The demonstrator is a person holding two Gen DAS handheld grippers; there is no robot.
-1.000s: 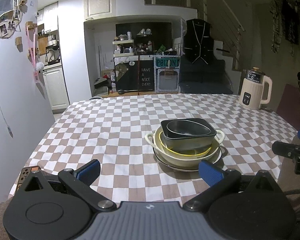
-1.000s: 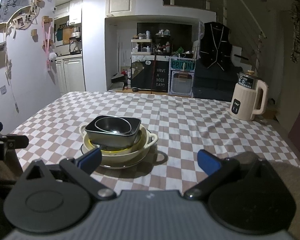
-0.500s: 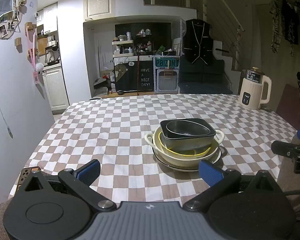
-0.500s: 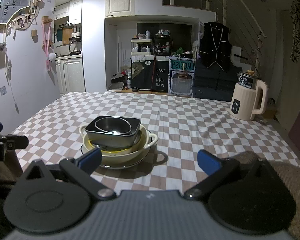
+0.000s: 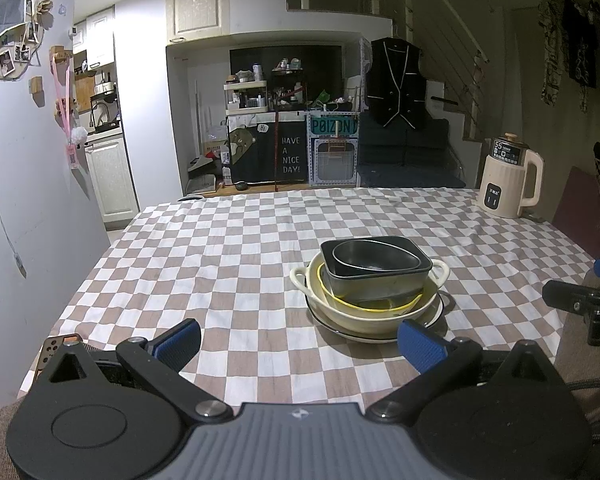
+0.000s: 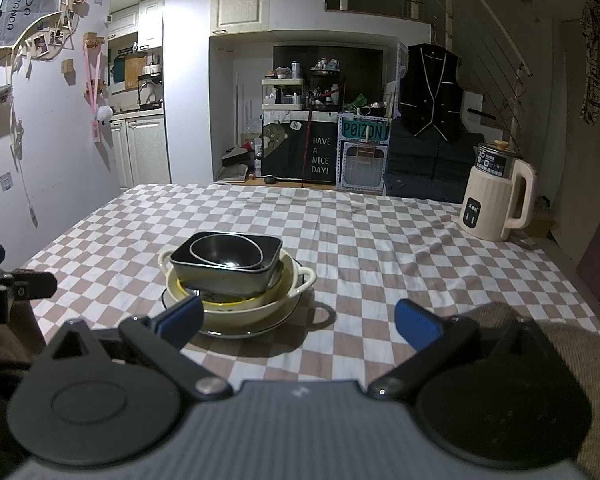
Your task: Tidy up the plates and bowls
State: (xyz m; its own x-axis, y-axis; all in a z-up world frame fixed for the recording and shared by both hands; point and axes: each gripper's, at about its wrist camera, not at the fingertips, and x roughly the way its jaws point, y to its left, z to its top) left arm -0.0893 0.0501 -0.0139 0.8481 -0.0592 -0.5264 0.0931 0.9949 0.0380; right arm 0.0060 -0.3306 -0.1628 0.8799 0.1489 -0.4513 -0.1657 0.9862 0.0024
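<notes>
A single nested stack of dishes is seen near the front middle of the tabletop [image 5: 220, 248], which is covered by a brown-and-white checked cloth. From top to bottom the stack is made up of a small dark oval bowl [image 5: 374, 254], set inside a dark rectangular dish [image 5: 380, 276], which sits slightly tilted in a yellow-rimmed bowl [image 5: 370, 307]; that is held in a cream two-handled bowl [image 5: 364, 314], and a flat plate with a dark rim [image 5: 434, 318] is found underneath. No other plate or bowl is seen loose on the cloth in either view, so the gathering and nesting is judged to be essentially done; only a straightening of the tilted rectangular dish, or a transfer of the stack elsewhere, might be left. The left gripper [image 5: 298, 340] is held low at the near edge, its blue-padded fingers spread wide and gripping nothing, with the stack just ahead and to its right. The right gripper [image 6: 298, 318] is likewise held with fingers wide apart and empty, the stack just ahead to its left. A cream electric kettle [image 6: 496, 200] is noted well apart at the far right of the tabletop.
</notes>
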